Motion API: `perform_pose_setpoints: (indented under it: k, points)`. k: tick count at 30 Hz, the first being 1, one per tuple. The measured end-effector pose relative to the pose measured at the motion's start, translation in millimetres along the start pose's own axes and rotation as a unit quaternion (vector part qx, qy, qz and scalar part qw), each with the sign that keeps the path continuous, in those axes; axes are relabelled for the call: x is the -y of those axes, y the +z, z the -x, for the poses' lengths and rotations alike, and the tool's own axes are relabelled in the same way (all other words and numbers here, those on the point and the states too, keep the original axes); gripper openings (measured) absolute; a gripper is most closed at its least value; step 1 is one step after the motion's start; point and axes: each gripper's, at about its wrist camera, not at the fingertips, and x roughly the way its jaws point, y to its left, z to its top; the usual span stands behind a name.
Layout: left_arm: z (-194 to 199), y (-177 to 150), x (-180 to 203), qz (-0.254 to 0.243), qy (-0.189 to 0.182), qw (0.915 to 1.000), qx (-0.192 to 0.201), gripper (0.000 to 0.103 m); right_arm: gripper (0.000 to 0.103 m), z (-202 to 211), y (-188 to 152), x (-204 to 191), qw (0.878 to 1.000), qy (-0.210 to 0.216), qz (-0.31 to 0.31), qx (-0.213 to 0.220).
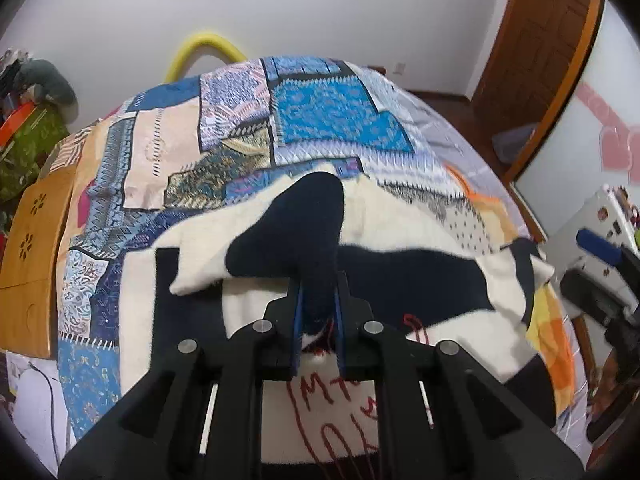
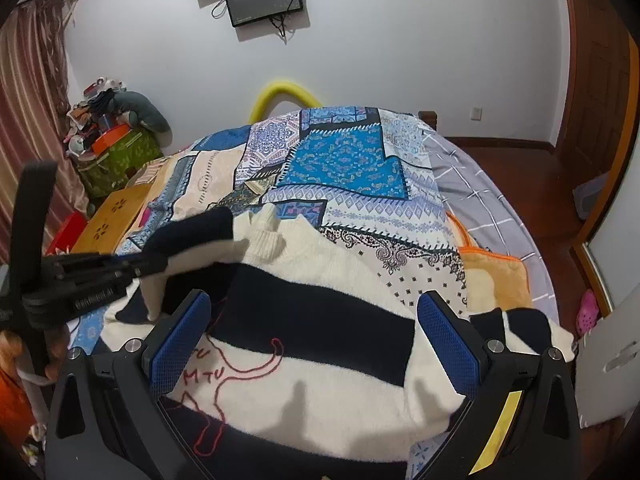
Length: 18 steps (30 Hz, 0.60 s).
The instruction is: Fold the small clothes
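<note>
A small cream and navy striped sweater (image 2: 328,344) with red stitched lettering lies on the patchwork bedspread (image 2: 344,160). My left gripper (image 1: 316,308) is shut on the sweater's navy sleeve (image 1: 304,224) and holds it lifted over the sweater's body (image 1: 400,280). From the right wrist view the left gripper (image 2: 154,264) comes in from the left with the sleeve (image 2: 192,228) in it. My right gripper (image 2: 320,340) is open and empty, its blue pads (image 2: 448,344) spread wide just above the sweater's chest. The right gripper's body shows at the right edge of the left wrist view (image 1: 600,280).
A wooden lap tray (image 2: 112,220) rests at the bed's left side. A green bag with clutter (image 2: 116,156) stands in the left corner. A yellow foam tube (image 2: 284,92) arches behind the bed. An orange towel (image 2: 492,272) lies at the right. A wooden door (image 2: 596,80) is on the right.
</note>
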Motion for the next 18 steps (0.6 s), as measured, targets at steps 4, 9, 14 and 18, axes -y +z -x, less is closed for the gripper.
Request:
perform_pose_setpoints:
  k: [4, 9, 14, 18]
  points:
    - [3, -5, 1, -0.008, -0.006, 0.9999, -0.01, 0.022, 0.103, 3, 3, -3, 1.0, 0.005, -0.009, 0.005]
    - [23, -5, -10, -0.007, 0.003, 0.9998, 0.017, 0.043, 0.103, 4, 8, -16, 1.0, 0.016, 0.005, 0.006]
    - [50, -4, -38, 0.002, 0.035, 0.9981, 0.051, 0.053, 0.103, 2, 15, -45, 0.999, 0.017, 0.049, 0.007]
    - [68, -5, -68, 0.016, 0.056, 0.9959, 0.069, 0.066, 0.103, -6, 20, -68, 0.997, 0.023, 0.078, 0.002]
